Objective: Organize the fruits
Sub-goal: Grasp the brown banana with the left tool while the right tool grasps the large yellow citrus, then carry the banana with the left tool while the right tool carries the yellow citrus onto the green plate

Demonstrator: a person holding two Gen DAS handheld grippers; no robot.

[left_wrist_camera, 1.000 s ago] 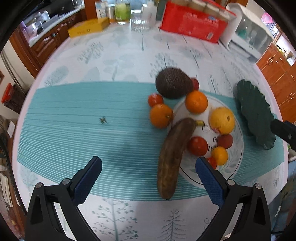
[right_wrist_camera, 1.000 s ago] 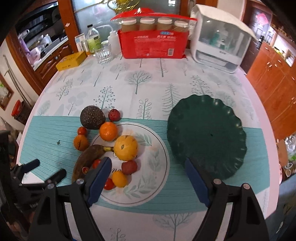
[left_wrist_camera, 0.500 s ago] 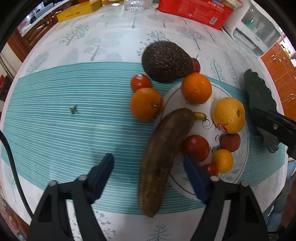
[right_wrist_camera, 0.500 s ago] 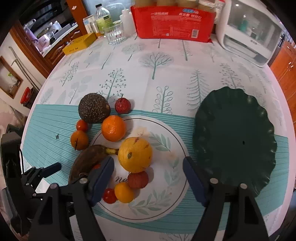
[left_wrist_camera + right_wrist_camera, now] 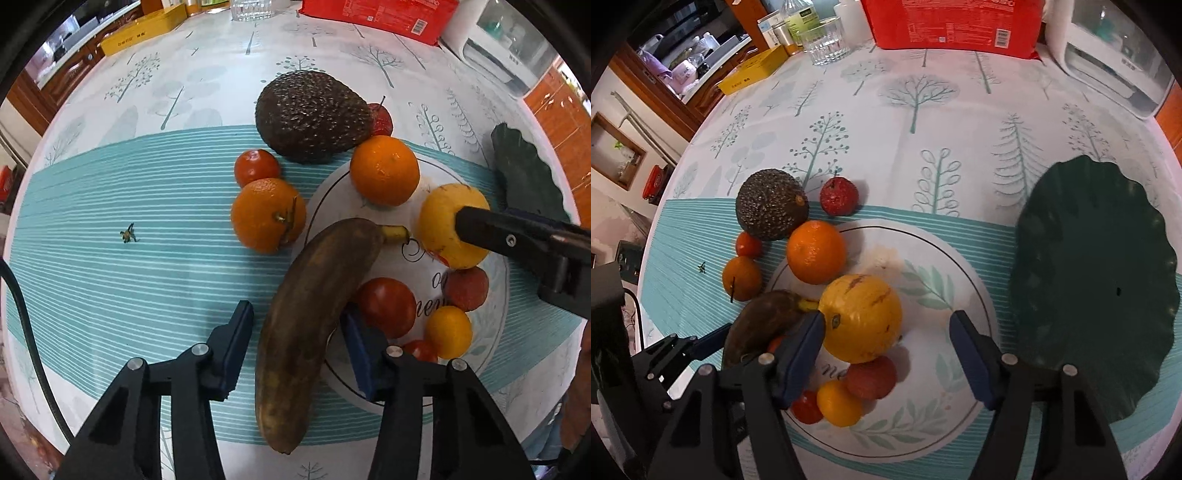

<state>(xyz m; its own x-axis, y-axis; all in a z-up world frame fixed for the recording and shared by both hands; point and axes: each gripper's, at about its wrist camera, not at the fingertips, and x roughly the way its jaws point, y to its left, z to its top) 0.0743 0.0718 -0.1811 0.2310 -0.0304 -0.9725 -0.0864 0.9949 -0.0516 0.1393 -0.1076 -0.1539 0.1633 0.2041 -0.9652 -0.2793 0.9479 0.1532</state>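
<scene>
A brown overripe banana (image 5: 314,317) lies across the rim of the white leaf-print plate (image 5: 923,435). My left gripper (image 5: 299,343) is open with its jaws on either side of the banana's middle. My right gripper (image 5: 886,354) is open around the large yellow fruit (image 5: 860,317) on the plate, left pad close to it. An avocado (image 5: 310,114), oranges (image 5: 384,170) (image 5: 267,214), tomatoes (image 5: 386,306) and small red fruits (image 5: 838,195) lie around. The dark green leaf-shaped plate (image 5: 1097,295) holds nothing.
At the table's far edge stand a red package (image 5: 953,22), a glass (image 5: 823,40), a yellow box (image 5: 753,70), bottles and a white appliance (image 5: 1115,55). A small dry stem scrap (image 5: 127,233) lies on the teal cloth.
Both grippers have come down and forward. The left now straddles the banana and has narrowed; the right now straddles the yellow fruit.
</scene>
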